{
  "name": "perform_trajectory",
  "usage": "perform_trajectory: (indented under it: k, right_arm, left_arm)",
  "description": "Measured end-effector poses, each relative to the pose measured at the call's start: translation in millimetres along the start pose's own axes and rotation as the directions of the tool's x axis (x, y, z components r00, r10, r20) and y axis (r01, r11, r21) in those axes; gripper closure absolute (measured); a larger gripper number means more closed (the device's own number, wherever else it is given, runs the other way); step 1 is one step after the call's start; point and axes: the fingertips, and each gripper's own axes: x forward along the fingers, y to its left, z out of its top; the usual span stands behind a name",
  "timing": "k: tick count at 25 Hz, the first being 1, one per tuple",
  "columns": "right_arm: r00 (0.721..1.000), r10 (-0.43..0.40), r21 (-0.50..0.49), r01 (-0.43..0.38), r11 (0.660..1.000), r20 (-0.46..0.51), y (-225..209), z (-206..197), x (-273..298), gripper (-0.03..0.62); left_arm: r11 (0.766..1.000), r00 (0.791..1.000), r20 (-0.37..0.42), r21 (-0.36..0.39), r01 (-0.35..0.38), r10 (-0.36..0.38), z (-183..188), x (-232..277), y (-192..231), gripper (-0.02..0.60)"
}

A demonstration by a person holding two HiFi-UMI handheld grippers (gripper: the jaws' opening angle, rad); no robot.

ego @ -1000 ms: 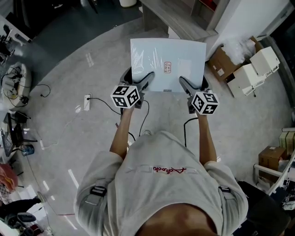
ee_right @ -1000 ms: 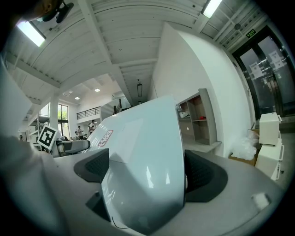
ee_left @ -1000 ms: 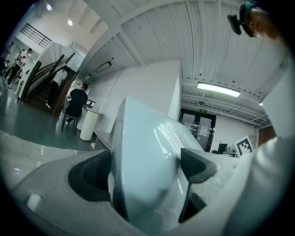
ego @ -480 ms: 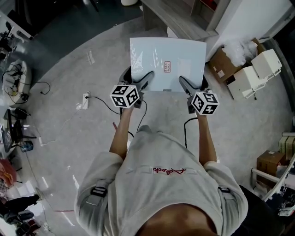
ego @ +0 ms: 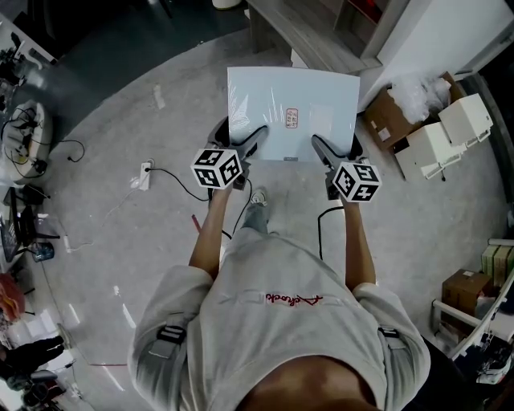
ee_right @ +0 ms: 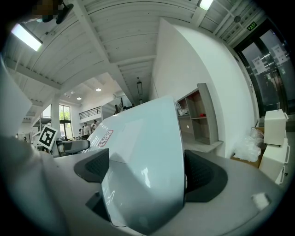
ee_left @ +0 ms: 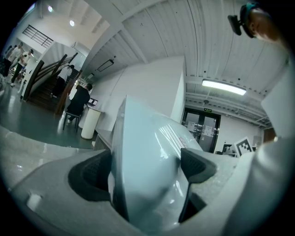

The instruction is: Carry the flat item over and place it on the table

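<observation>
Underfoot, the floor (ego: 96,128) and its clutter have slid a little since the earlier frames. The power strip (ego: 143,178) has drifted toward the left edge and the white boxes (ego: 450,132) toward the right. A shoe (ego: 258,197) now steps out at frame centre, while the load sits where it did.

Nearest, the left gripper (ego: 257,138) and right gripper (ego: 318,143) each pinch the near edge of the flat panel (ego: 293,100). Both gripper views show the jaws closed against its two faces, the sheet filling the gap. It is held in the air at upper centre of the head view, roughly level. It is not yet over the wooden tabletop (ego: 281,20) at the top edge (I take that for the table meant, though only a strip shows).

The step in hand is the carry. Doing it well likely means keeping both pinches even and the hands steady relative to each other, so the sheet neither twists nor bows. The far edge should stay up until it clears the table's rim, then the panel can be lowered flat.

The panel is pale blue-white, rectangular and thin. It is glossy with streaked glare, as if film-wrapped, and has a small red-printed label (ego: 291,118) near its middle.
</observation>
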Motion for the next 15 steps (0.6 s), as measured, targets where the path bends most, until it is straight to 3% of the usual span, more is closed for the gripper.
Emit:
perform_trajectory:
  k: [8,15]
  right_arm:
    - [1.000,-0.023,0.004,0.023,1.000,0.006,-20,1,32,0.072]
    - [0.998,-0.056,-0.002,0.056,0.998,0.012,-51,38,96,0.072]
  left_arm:
    - [1.000,1.000,-0.008,0.002,0.023,-0.023,1,37,21,0.097]
    - [0.998,0.998,-0.009,-0.003,0.055,-0.055,36,108,57,0.097]
